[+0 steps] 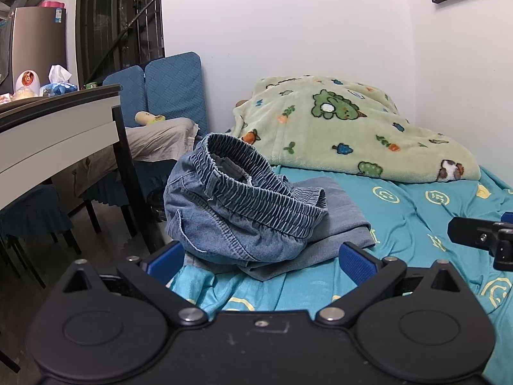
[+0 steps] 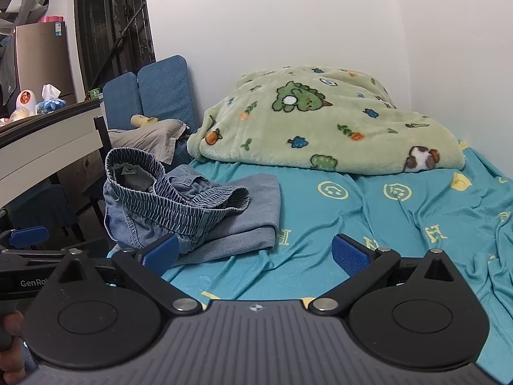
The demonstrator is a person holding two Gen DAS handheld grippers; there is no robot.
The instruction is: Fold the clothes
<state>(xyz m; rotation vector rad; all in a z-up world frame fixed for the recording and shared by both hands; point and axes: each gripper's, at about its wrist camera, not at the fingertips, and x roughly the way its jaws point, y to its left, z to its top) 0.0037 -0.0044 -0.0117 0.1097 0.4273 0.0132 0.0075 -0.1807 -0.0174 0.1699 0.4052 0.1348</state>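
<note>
Denim shorts (image 1: 243,205) bunched at near-left edge of teal bedsheet (image 1: 416,218), waistband up. I see left gripper (image 1: 261,261) spread wide just before them, right gripper (image 2: 255,252) wide, empty, beside. Green blanket (image 1: 346,128) beyond, at wall.

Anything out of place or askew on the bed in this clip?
Only the denim garment: it sits bunched at the bed's left edge on the teal sheet, elastic waistband standing up and gaping, not laid flat. Both grippers, left and right, are open and empty.
</note>
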